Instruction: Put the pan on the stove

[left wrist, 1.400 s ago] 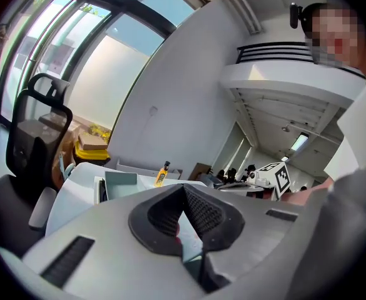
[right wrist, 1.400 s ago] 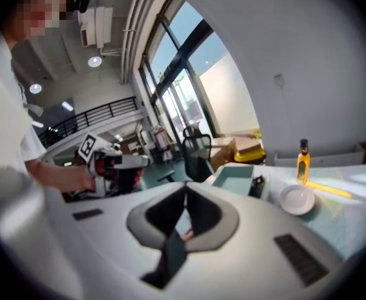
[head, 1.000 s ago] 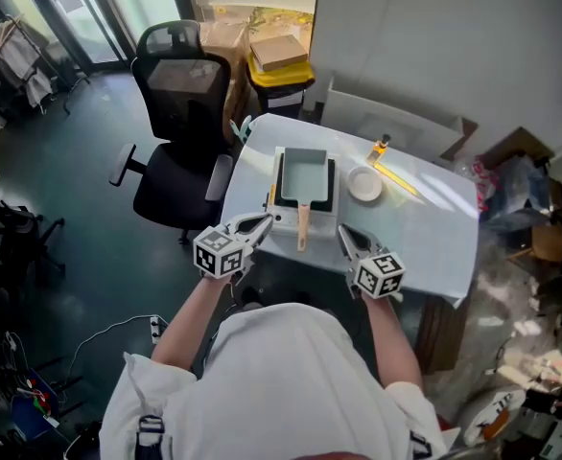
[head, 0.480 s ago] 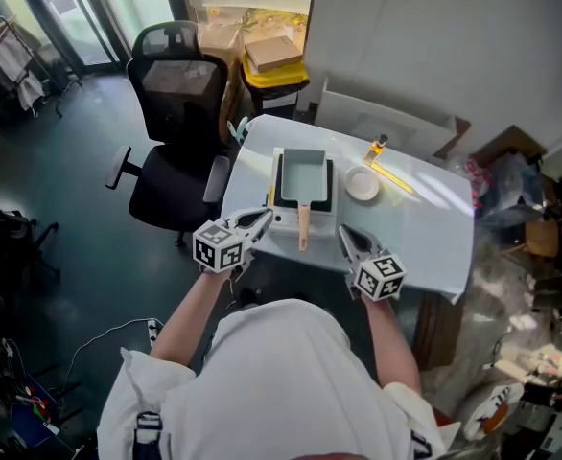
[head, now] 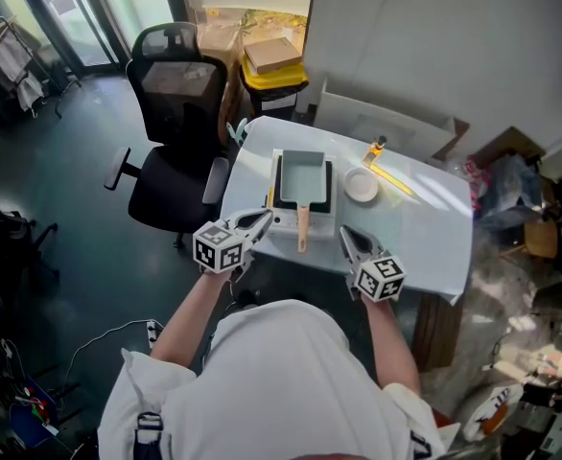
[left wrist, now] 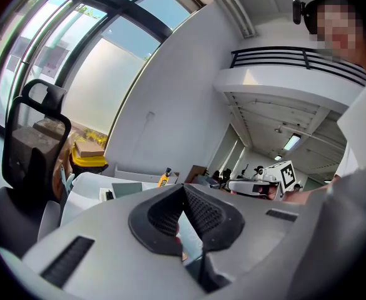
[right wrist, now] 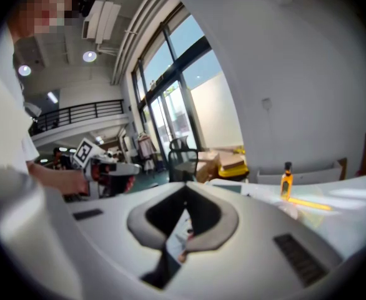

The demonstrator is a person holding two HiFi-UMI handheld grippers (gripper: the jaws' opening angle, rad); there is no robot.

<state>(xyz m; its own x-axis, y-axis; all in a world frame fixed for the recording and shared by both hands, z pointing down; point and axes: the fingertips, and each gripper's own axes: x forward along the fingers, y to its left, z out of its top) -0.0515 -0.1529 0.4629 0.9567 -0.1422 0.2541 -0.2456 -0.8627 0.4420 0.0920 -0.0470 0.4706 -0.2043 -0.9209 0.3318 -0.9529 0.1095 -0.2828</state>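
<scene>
Left tool (head: 265,221) and right tool (head: 344,235): jaws together, empty. Rectangular teal wooden-handled pan (head: 302,178) ahead between them, seemingly already on the white portable stove (head: 287,221); next, likely just back off.

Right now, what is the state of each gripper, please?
Left gripper: jaws closed, holding nothing.
Right gripper: jaws closed, holding nothing.

Rectangular grey-green pan (head: 302,175) flat atop white stove (head: 321,222); wooden handle (head: 302,228) overhanging stove front.
</scene>
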